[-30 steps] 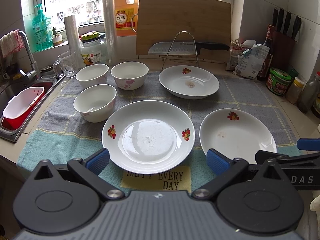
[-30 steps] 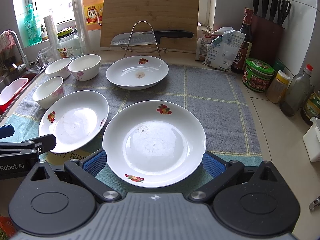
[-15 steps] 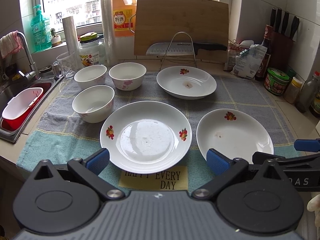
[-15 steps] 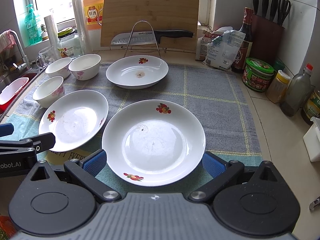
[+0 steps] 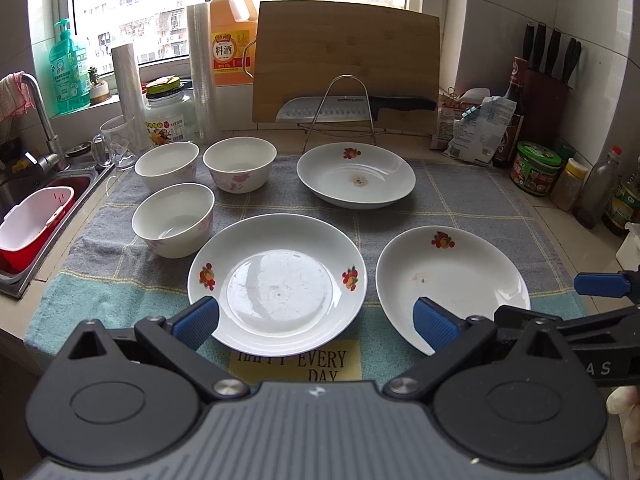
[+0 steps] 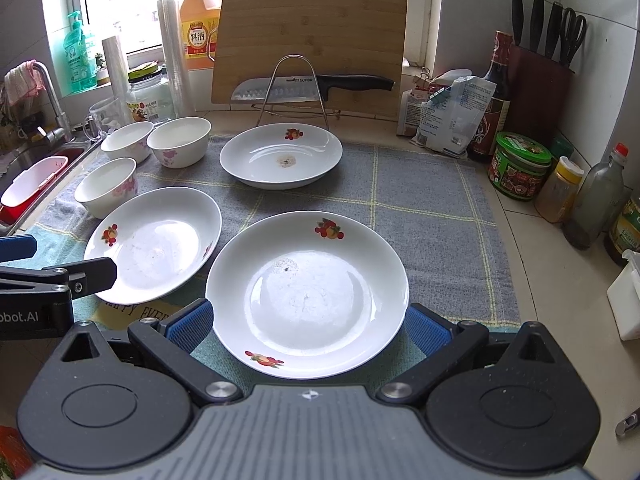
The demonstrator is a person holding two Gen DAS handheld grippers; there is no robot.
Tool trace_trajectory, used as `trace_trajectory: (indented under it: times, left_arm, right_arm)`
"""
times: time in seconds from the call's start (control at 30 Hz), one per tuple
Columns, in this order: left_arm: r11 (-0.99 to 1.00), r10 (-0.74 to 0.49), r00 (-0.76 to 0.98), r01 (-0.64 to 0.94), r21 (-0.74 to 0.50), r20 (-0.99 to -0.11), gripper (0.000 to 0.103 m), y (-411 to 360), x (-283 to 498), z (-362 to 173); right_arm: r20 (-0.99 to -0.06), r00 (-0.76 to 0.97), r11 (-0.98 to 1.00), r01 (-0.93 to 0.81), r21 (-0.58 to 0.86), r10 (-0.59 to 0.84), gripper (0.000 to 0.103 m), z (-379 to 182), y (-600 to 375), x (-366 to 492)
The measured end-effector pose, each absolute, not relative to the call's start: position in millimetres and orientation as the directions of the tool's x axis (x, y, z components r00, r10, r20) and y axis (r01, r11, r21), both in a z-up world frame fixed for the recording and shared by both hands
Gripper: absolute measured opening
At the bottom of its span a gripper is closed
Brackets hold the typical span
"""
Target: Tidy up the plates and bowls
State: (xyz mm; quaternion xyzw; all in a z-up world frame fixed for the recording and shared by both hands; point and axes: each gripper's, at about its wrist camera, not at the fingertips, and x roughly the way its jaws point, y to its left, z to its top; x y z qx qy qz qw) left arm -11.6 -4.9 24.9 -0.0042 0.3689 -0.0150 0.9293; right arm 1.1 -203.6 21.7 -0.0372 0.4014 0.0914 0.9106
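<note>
on the desk (image 6: 540, 264) a grey checked cloth with a teal front edge (image 5: 460, 196) carries everything: three white round china plates with fruit prints and three white china bowls with pink flowers. the left gripper (image 5: 316, 322) hovers low at the cloth's front edge, its blue-padded fingers (image 5: 196, 320) spread wide to either side of the near left plate (image 5: 278, 280), holding nothing. the right gripper (image 6: 308, 326) hovers the same way, fingers (image 6: 188, 322) wide apart, flanking the near right plate (image 6: 308, 292) without gripping it. these two plates lie just beside each other, and the far plate (image 5: 356, 176) sits behind them, near a wire rack with a cleaver (image 5: 340, 110) in front of a wooden cutting board (image 5: 346, 60). the bowls cluster at the left: the front bowl (image 5: 173, 220) beside the left plate, the back left bowl (image 5: 167, 166) and back right bowl (image 5: 239, 164) side by side behind it, all upright, near the steel sink (image 5: 40, 200).
</note>
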Motion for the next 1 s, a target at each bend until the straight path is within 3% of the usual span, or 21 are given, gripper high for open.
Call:
trace_trajectory:
  times: [0.13,0.5,0.73,1.0]
  left_arm:
    - [0.998,-0.064,0.691,0.032,-0.057,-0.720,0.102,-1.5,-8.2,22.2]
    - [0.998,-0.065,0.731,0.028,-0.064,-0.679,0.102,0.0,-14.0,18.3]
    - [0.999,-0.008,0.771,-0.014,-0.030,-0.637,0.102,3.4,-19.6,13.5]
    - [0.998,-0.032,0.748,-0.014,-0.065,-0.663,0.102,8.1,-16.8,7.1]
  right_arm:
    - [-0.729,0.668,0.976,-0.217,0.002,0.150,0.103,22.2,-205.7,-0.6]
    - [-0.704,0.675,0.954,-0.301,0.008,0.219,0.103,13.4,-210.1,-7.6]
    - [-0.753,0.621,0.946,-0.323,0.007,0.218,0.103,-27.6,-220.6,-9.8]
    - [-0.774,0.594,0.945,-0.327,0.015,0.219,0.103,-60.5,-225.8,-5.1]
